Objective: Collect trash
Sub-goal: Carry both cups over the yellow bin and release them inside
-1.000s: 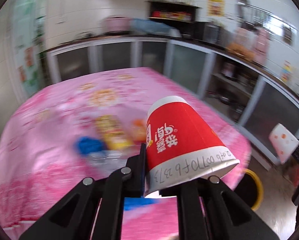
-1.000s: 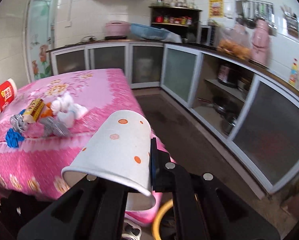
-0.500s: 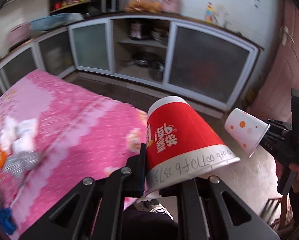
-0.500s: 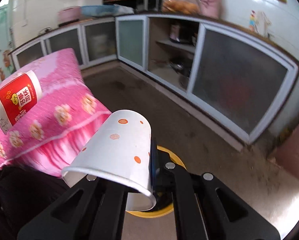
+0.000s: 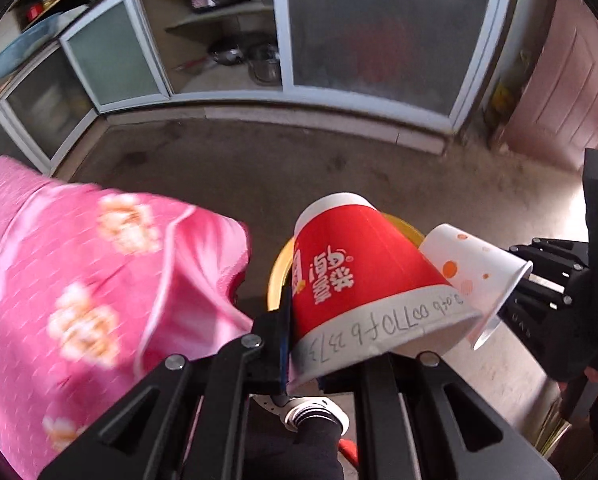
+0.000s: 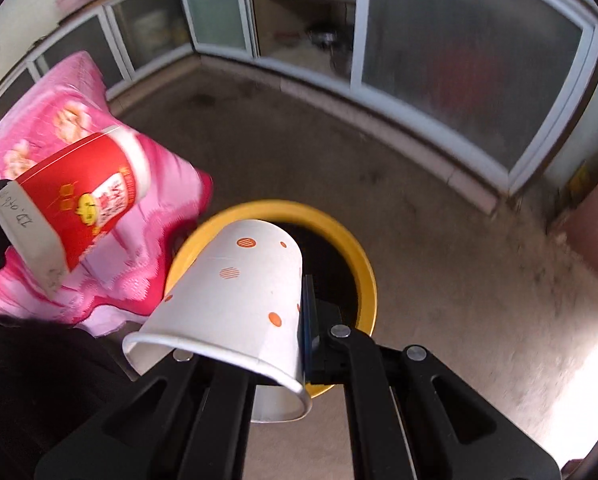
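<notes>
My left gripper [image 5: 331, 344] is shut on a red paper cup [image 5: 359, 272] with a white rim and handwriting, held tilted, base forward. It also shows at the left of the right wrist view [image 6: 79, 204]. My right gripper [image 6: 251, 336] is shut on a white paper cup with orange dots [image 6: 243, 296], which also shows in the left wrist view [image 5: 471, 268]. Both cups hang over a yellow-rimmed trash bin [image 6: 359, 252] with a dark inside, standing on the floor; its rim [image 5: 277, 276] peeks out behind the red cup.
The table with a pink flowered cloth [image 5: 79, 280] hangs at the left, its corner beside the bin [image 6: 59, 120]. Grey concrete floor [image 6: 439, 240] lies beyond. Low cabinets with frosted doors [image 5: 379, 28] line the far wall. My shoe [image 5: 315, 420] is below the left gripper.
Both grippers have swung away from the table and tipped down toward the floor. The yellow bin has come under both cups, and the two cups have drawn close together.
</notes>
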The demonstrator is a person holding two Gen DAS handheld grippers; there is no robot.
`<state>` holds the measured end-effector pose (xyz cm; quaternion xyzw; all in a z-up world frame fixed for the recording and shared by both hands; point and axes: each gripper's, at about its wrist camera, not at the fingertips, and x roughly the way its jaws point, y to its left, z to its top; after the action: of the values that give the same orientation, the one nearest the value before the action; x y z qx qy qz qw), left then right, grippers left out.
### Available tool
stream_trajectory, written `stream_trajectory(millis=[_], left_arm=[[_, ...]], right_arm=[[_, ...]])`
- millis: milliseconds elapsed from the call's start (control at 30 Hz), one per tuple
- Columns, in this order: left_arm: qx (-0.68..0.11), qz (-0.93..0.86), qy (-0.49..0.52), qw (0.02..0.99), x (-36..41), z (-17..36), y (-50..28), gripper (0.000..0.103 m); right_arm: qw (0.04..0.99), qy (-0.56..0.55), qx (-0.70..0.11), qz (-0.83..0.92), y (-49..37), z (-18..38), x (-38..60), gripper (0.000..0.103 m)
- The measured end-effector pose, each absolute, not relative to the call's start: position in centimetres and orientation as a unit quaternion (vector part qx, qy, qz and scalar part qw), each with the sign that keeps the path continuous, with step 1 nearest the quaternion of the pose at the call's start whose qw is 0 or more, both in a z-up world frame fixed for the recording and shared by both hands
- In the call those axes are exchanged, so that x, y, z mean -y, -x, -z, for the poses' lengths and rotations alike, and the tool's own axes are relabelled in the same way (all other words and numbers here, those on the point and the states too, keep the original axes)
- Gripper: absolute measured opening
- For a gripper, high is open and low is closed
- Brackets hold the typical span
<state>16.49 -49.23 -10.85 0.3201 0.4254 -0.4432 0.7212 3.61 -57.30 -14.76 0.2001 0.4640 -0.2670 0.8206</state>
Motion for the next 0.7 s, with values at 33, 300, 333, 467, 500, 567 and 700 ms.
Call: stream_trajectory(millis=[33, 300, 333, 467, 500, 567, 700], left_arm=[[-0.426, 0.440, -0.325, 0.720, 49.8, 11.3, -16.4, 0.009], [-0.421, 0.440, -0.319, 0.726, 51.7, 10.8, -16.9, 0.065], [-0.424, 0.438, -0.311, 0.729, 51.7, 10.5, -17.1, 0.065], [-0.427, 0.430, -0.310, 0.733, 52.0, 10.2, -17.4, 0.065], [-0.430, 0.435, -0.302, 0.731, 52.0, 9.9, -17.4, 0.065], [-0.431, 0.443, -0.288, 0.731, 51.5, 9.1, -17.3, 0.065], [-0.415, 0.464, -0.249, 0.742, 49.8, 6.6, -16.8, 0.082]], right_arm=[[0.815, -0.209, -0.470, 0.266, -3.7, 15.5, 57.7, 0.002], [0.790, -0.201, -0.513, 0.269, -3.8, 18.0, 58.8, 0.010], [0.789, -0.203, -0.513, 0.272, -3.6, 18.2, 59.0, 0.023], [0.789, -0.213, -0.505, 0.279, -3.1, 18.2, 59.5, 0.060], [0.788, -0.209, -0.507, 0.281, -3.0, 18.1, 59.6, 0.059], [0.789, -0.213, -0.500, 0.286, -2.3, 17.7, 59.6, 0.057], [0.796, -0.219, -0.472, 0.308, 0.3, 15.7, 59.2, 0.057]])
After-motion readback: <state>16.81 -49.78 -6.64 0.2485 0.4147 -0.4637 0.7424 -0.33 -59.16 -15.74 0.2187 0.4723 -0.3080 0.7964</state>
